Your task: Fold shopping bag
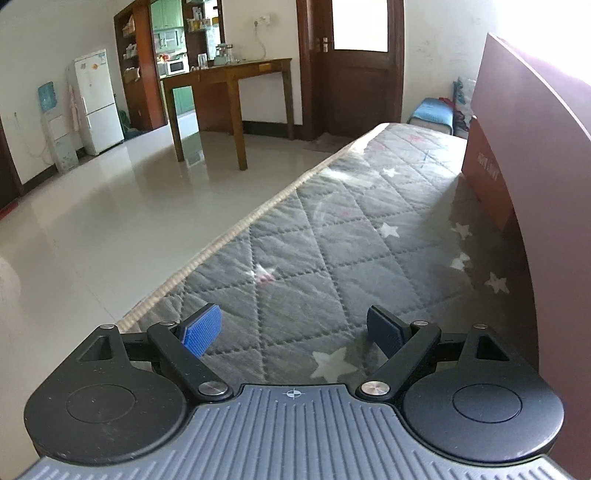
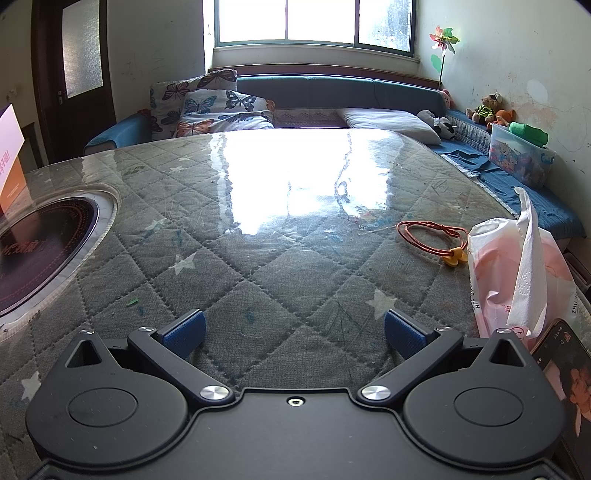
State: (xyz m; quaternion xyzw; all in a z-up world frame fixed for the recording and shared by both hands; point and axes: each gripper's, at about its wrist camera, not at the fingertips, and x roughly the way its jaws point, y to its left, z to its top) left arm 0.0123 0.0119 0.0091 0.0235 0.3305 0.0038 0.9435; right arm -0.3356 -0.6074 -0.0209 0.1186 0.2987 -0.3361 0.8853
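Grey quilted desk (image 2: 258, 236) under glossy film is lying beneath both grippers; the left gripper (image 1: 293, 332) and right gripper (image 2: 293, 332) are hovering spread wide, gripping nothing. No shopping bag is showing clearly; the pink-white plastic pack (image 2: 517, 273) at the right, cut off, is holding tissues. Window glare risks misjudging a grasp.

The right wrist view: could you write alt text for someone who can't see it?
An open two-finger gripper, holding nothing, hovers over a grey quilted star-patterned table cover under glossy clear film. To the right lie an orange cord, a pink and white tissue pack and a phone; a sofa with butterfly cushions sits beneath a bright window.
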